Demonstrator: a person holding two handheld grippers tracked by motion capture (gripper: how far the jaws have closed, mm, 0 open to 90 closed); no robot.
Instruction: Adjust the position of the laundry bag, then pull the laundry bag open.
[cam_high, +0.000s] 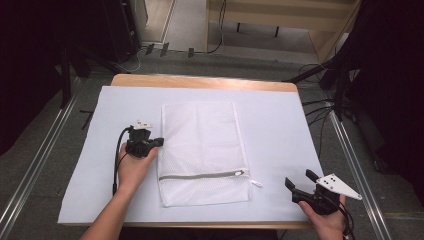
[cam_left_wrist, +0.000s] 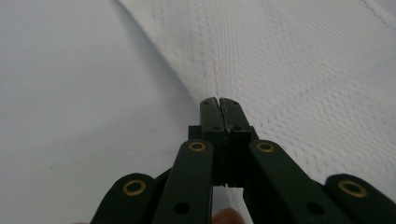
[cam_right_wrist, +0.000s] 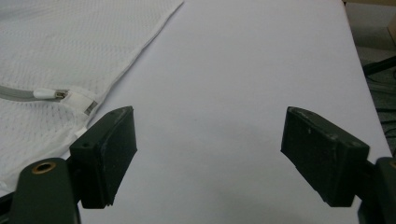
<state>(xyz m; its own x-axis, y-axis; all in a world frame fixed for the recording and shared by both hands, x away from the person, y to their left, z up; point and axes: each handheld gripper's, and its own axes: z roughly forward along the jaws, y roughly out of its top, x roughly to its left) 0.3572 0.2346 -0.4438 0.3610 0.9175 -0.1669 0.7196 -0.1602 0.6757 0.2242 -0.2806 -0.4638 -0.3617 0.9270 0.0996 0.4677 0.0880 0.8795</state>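
Right gripper (cam_high: 299, 181) held low at the counter's (cam_high: 280, 125) near edge, jaws spread wide, empty. Ahead and off toward the other hand, mesh bag (cam_high: 202, 150), flat, long axis running away, zipper pull (cam_right_wrist: 51, 94) on the nearer side. Left gripper (cam_high: 159, 142) closed, tips at the bag's edge; whether pinching mesh, unclear.

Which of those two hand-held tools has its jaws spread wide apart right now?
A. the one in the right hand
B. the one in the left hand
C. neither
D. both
A: the right gripper shows a wide gap between its jaws over the white table cover, while the left gripper has its jaws pressed together at the edge of the mesh laundry bag.
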